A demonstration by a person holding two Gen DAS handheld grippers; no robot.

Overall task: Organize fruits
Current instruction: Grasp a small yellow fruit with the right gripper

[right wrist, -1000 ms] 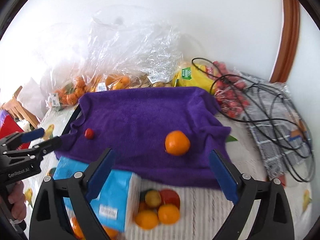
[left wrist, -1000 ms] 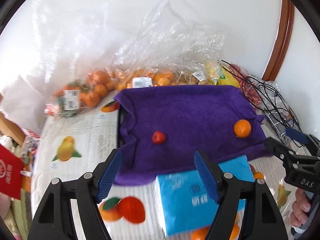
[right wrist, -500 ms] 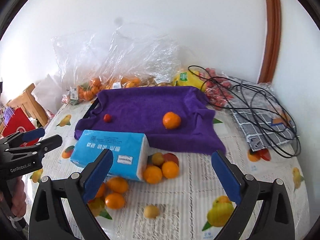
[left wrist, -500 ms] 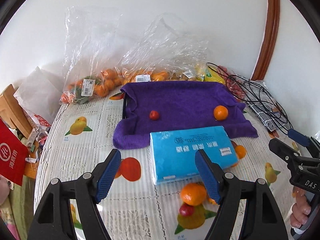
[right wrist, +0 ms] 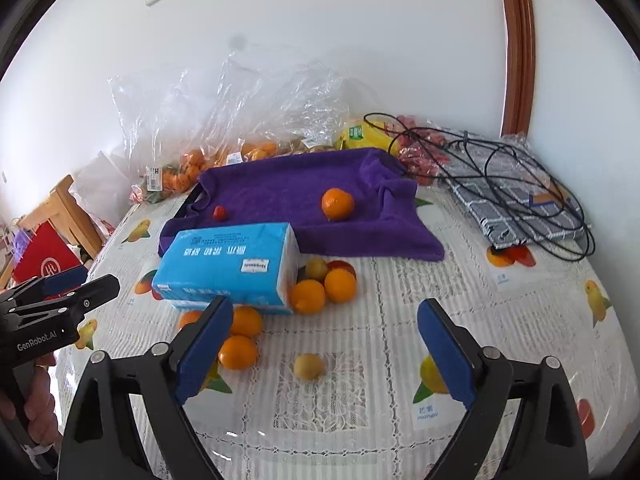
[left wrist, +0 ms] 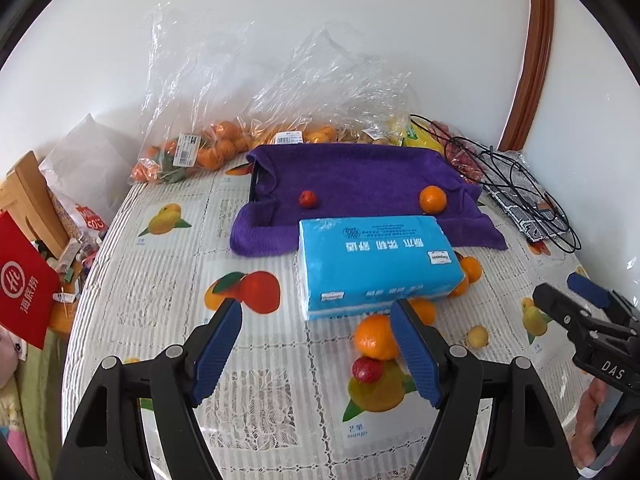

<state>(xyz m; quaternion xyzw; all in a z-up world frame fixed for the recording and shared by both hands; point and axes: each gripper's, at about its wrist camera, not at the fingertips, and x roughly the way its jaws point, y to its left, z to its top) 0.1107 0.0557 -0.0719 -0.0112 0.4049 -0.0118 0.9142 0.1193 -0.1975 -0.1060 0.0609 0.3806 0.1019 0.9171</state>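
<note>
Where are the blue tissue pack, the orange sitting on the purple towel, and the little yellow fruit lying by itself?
blue tissue pack point(right wrist: 232, 258), right wrist view, middle of its top face.
orange on the purple towel point(right wrist: 337, 204), right wrist view, centre of the fruit.
small yellow fruit point(right wrist: 308, 366), right wrist view, centre of the fruit.

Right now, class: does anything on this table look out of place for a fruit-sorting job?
Yes. A blue tissue pack lies among the loose oranges, half on the purple towel, crowding the fruit.
</note>
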